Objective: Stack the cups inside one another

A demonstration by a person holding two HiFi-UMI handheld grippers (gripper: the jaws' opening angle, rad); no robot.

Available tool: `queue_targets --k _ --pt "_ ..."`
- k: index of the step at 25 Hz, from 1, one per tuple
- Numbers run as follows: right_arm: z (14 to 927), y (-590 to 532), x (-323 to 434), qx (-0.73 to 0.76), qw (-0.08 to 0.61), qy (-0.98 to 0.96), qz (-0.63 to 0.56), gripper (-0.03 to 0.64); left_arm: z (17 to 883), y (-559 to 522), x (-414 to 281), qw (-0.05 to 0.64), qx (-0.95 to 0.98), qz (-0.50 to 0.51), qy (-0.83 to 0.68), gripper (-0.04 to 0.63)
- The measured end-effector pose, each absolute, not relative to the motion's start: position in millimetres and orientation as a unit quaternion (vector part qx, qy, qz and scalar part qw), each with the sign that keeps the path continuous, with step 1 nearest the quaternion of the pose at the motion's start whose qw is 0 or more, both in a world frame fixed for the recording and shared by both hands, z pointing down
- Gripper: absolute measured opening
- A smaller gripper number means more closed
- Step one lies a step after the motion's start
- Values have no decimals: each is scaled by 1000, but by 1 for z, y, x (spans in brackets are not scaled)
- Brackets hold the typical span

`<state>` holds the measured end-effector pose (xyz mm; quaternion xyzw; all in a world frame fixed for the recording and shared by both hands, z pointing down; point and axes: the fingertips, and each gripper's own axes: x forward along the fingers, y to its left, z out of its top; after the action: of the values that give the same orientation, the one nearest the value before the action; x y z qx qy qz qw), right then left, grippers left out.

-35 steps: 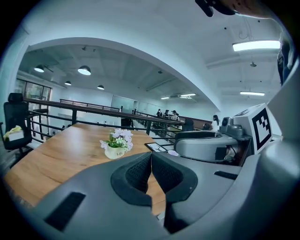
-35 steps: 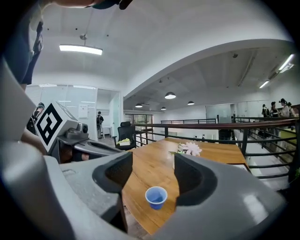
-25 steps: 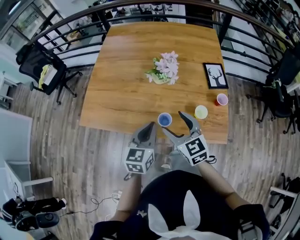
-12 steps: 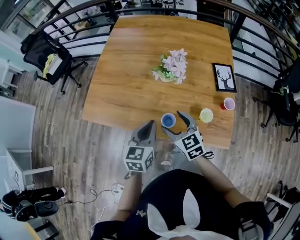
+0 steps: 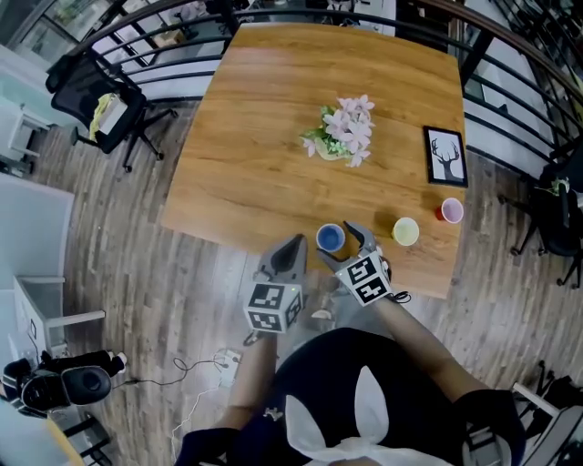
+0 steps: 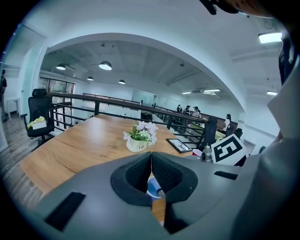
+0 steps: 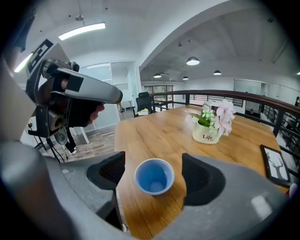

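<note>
A blue cup [image 5: 331, 238] stands upright near the table's front edge. My right gripper [image 5: 339, 245] is open, and the blue cup [image 7: 154, 176] sits between its jaws without touching either one. A yellow cup [image 5: 405, 231] and a red cup [image 5: 450, 211] stand further right along the same edge. My left gripper [image 5: 291, 248] is shut and empty, just off the table edge to the left of the blue cup. In the left gripper view its shut jaws cover most of the blue cup [image 6: 152, 189].
A pot of pink flowers [image 5: 344, 137] stands mid-table, and a framed deer picture [image 5: 446, 156] lies at the right. The wooden table [image 5: 255, 136] ends just before my grippers. Black railings [image 5: 164, 18] and an office chair [image 5: 96, 100] stand beyond it.
My right gripper has moved forward and left, so the blue cup now lies between its open jaws. The left gripper has stayed where it was, shut.
</note>
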<state>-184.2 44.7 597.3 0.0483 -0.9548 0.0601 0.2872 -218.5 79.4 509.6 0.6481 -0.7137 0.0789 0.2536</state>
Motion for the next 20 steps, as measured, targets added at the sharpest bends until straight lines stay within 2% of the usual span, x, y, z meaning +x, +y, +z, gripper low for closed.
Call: queue_targets --k 20 --pt "652 46 -185 9 361 -932 22 373 519 77 -221 265 637 92 -718 20"
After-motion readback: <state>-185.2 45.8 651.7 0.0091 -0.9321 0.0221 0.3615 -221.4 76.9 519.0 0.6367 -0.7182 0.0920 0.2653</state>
